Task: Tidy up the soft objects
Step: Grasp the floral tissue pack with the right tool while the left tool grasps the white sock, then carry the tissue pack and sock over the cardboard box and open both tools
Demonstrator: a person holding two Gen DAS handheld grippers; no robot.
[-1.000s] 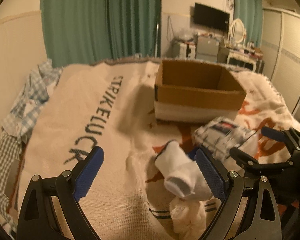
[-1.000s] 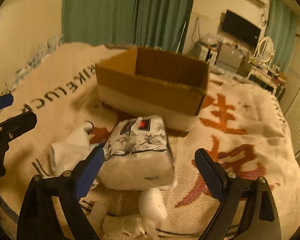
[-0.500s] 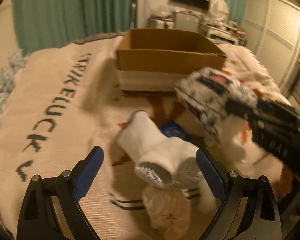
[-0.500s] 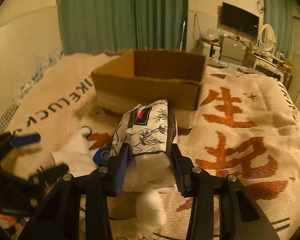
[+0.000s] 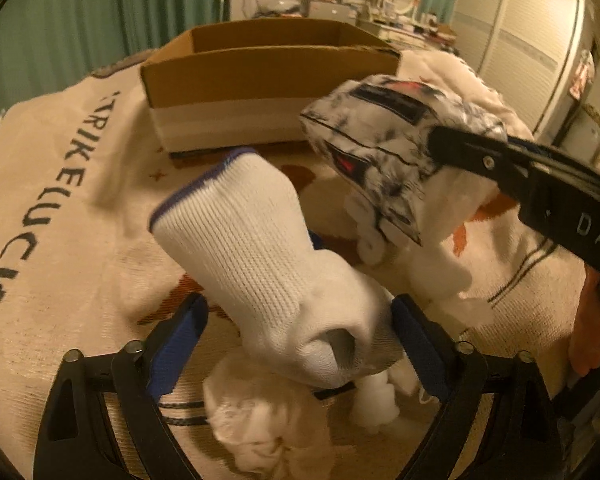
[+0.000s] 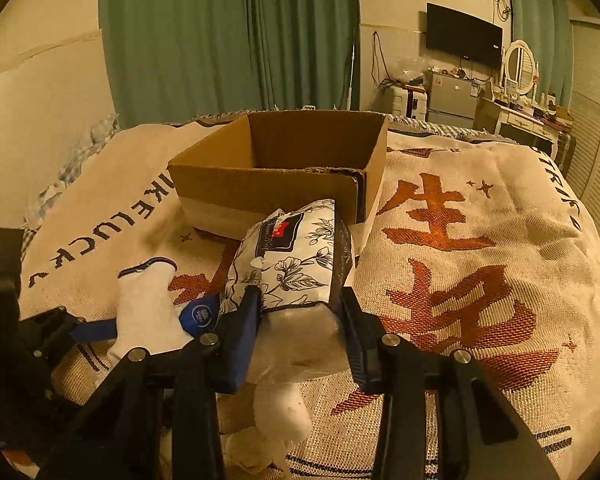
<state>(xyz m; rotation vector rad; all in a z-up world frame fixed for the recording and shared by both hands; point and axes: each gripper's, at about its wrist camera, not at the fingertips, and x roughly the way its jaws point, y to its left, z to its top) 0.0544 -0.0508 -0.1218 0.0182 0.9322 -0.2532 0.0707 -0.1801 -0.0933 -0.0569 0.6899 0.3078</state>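
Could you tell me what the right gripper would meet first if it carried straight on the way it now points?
Probably the cardboard box: its near wall stands directly beyond the tissue pack held in the right gripper, though depth is unclear.

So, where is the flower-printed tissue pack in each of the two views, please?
Left wrist view: the tissue pack is upper right, clamped in the right tool, above the blanket.
Right wrist view: the pack is at centre, between the right tool's fingers.
Shared landmark: the cardboard box, just behind the pack in both views.
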